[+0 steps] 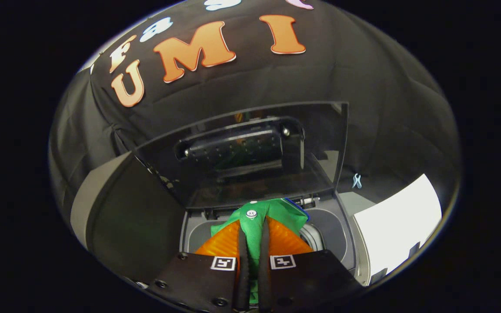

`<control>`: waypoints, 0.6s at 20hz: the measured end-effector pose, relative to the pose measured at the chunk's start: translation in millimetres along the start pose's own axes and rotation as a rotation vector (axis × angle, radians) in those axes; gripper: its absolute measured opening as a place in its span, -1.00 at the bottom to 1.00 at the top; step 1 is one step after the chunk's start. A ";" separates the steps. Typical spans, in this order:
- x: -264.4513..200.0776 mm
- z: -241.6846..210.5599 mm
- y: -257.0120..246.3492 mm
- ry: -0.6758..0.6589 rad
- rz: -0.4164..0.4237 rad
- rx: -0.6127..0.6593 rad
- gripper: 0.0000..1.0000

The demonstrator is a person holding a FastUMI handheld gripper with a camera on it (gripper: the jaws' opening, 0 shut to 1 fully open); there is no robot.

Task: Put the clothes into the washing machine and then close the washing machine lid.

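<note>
My gripper (253, 237) is shut on a green garment (255, 221) with a white button; the cloth is pinched between both fingers and bunches out ahead of them. It hangs over the grey opening of the washing machine (333, 230), whose drum (313, 237) shows just right of the fingers. The dark transparent lid (250, 152) stands raised behind the opening, hinged at its far edge.
The machine's dark top panel (141, 217) lies to the left of the fingers. A white sheet (398, 226) lies to the right of the machine. A small pale blue clip (357, 181) hangs on the black cloth wall (385, 108) behind.
</note>
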State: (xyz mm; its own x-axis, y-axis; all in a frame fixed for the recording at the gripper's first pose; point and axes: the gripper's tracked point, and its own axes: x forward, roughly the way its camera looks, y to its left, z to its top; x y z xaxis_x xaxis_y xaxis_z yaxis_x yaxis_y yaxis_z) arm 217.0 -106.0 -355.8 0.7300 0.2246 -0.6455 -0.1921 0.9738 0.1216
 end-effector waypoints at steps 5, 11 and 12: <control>36.8 -55.2 -14.7 0.122 -0.060 -0.029 -0.69; 80.9 -114.1 -24.7 0.258 -0.095 -0.029 -0.69; 85.6 -124.2 -27.6 0.282 -0.109 -0.027 -0.69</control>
State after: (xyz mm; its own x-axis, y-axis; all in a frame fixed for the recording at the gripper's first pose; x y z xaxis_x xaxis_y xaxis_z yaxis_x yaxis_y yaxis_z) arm 203.4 -118.1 -508.1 0.5369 0.0967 -0.8381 -0.1430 0.9895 0.0226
